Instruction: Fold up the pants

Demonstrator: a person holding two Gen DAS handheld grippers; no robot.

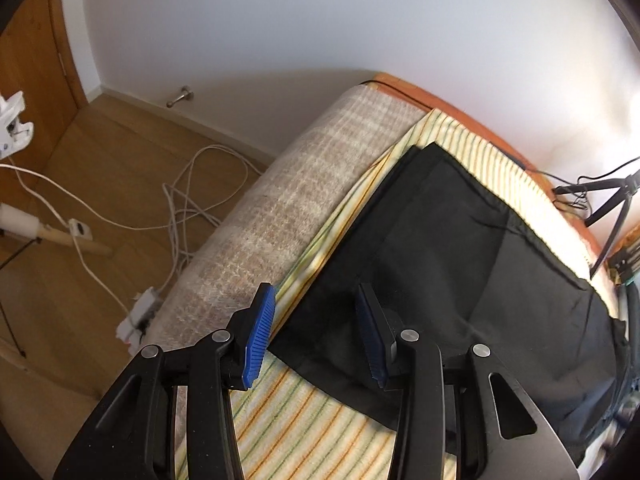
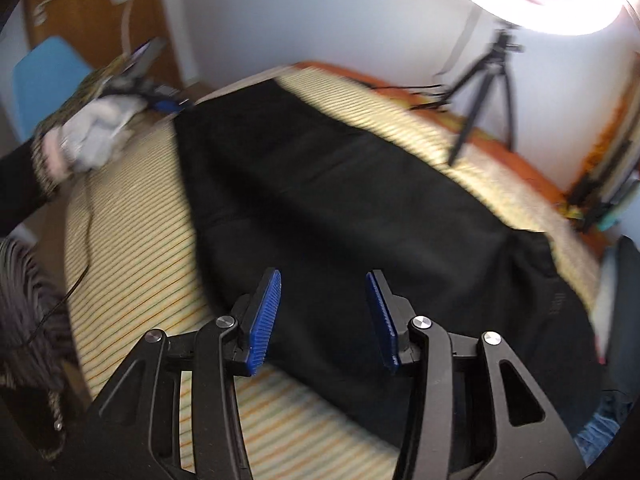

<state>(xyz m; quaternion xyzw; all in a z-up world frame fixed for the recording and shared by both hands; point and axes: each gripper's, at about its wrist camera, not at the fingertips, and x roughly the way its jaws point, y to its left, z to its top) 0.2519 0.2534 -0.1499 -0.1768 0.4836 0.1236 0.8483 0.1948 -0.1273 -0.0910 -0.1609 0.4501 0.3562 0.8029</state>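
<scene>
Both the left gripper (image 1: 316,336) and right gripper (image 2: 324,316) hover with jaws part-open, empty; each should pinch a black pants (image 1: 460,248) edge squarely.

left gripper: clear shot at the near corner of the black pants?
Probably yes. The left gripper hangs open just above the black pants corner on the striped sheet; nothing lies between.

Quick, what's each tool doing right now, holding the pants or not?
Left tool: open, holding nothing, above the near edge of the black pants.
Right tool: open, holding nothing, over the pants.
</scene>
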